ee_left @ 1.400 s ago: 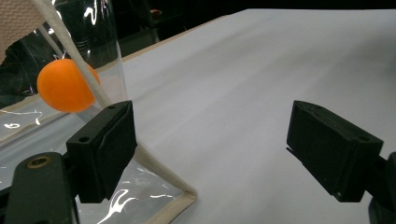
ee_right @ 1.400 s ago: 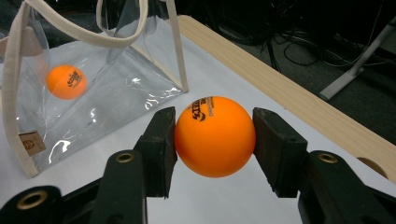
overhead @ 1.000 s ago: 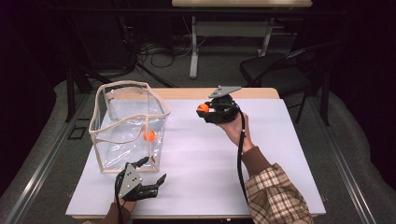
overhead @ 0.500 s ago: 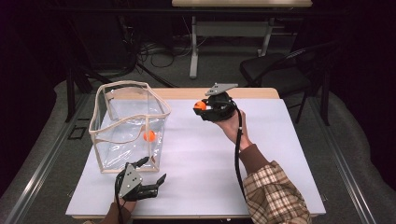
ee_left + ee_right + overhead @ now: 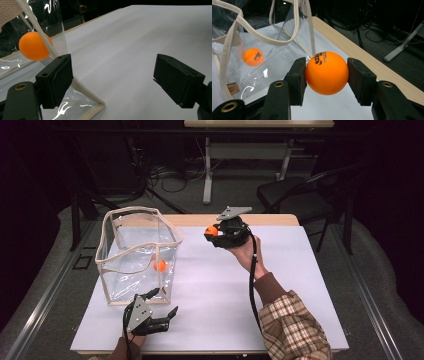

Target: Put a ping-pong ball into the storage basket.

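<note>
White-covered worktop (image 5: 300, 285) with wooden far edge; dark room behind, cables on floor, black chair (image 5: 295, 200). Orange plastic ball (image 5: 327, 73), dark print unreadable, being clamped by right gripper (image 5: 326, 75) jaws above worktop. Second orange ball (image 5: 159, 265) lying inside clear plastic tote bag (image 5: 120, 270). Left gripper (image 5: 112, 82) jaws being held apart beside bag corner.
</note>
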A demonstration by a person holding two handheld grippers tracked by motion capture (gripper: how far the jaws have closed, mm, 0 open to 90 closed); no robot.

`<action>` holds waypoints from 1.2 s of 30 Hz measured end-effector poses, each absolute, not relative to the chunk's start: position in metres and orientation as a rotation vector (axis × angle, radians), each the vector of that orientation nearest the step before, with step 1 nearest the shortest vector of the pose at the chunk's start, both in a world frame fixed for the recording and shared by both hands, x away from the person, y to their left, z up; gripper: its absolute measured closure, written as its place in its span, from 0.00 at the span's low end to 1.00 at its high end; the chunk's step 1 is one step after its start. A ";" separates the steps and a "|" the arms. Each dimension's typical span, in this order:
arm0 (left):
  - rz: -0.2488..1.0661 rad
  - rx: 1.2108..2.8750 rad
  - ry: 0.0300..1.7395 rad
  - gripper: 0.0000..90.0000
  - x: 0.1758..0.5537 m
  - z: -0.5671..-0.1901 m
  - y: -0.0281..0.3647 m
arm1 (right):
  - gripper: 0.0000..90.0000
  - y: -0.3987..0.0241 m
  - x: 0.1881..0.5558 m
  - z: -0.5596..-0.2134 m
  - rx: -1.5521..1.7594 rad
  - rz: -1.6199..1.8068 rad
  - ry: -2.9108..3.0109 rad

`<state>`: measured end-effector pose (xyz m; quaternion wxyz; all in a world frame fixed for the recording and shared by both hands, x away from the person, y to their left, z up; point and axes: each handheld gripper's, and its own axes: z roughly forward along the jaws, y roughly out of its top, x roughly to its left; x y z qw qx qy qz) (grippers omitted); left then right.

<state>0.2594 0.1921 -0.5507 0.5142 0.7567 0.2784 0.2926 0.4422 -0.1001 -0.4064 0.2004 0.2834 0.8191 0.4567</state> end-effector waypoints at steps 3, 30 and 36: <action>0.702 1.816 0.673 0.17 0.259 -0.551 0.192 | 0.57 -0.098 0.442 -0.406 0.782 1.275 2.290; 0.701 1.816 0.672 0.17 0.260 -0.551 0.192 | 0.57 -0.085 0.447 -0.395 0.757 1.286 2.284; 0.701 1.818 0.671 0.17 0.260 -0.551 0.192 | 0.57 -0.082 0.449 -0.393 0.751 1.288 2.285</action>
